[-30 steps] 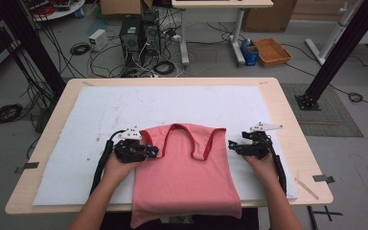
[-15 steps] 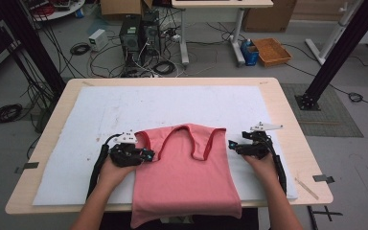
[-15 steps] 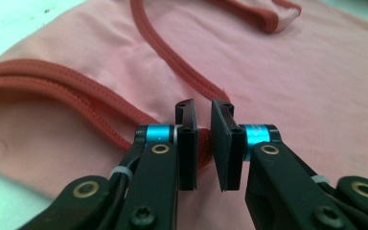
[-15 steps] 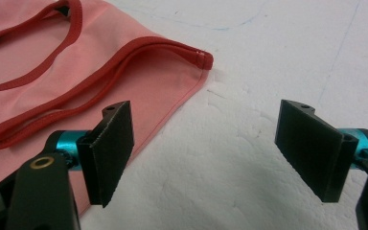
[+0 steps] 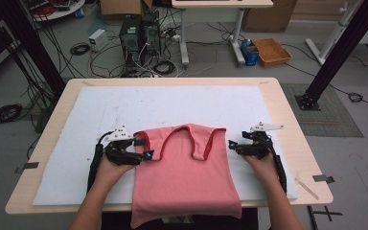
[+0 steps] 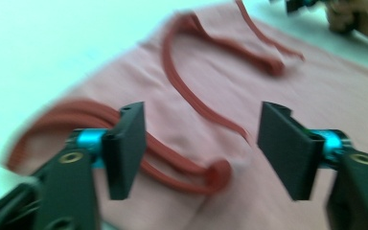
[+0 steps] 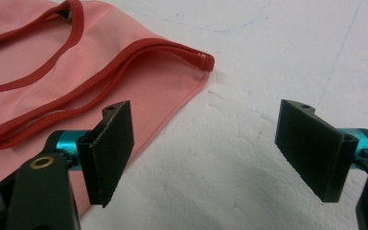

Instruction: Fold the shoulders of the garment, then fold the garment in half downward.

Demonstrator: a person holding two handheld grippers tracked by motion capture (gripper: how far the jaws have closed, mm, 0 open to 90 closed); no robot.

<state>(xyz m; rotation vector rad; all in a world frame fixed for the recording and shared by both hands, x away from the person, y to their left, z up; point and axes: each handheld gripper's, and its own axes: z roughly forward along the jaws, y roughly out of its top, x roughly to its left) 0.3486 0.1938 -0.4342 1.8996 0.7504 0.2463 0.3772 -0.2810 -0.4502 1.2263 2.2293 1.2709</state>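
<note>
Item: pink tank top (image 5: pixel 184 177), flat on the white mat (image 5: pixel 76 124) at the near edge of the bench (image 5: pixel 287 110), hem hanging over toward me.

Left claw (image 5: pixel 143 149): jaws have just been opening, now spread over the top's left shoulder strap (image 6: pixel 172 158), pinching nothing.

Right claw (image 5: pixel 232 145): spread, just beside the right strap (image 7: pixel 172 50), mat between the jaws.

Handling note: I judge a smoothing or folding step; grip both straps evenly at matching points, lift little, avoid bunching.
</note>
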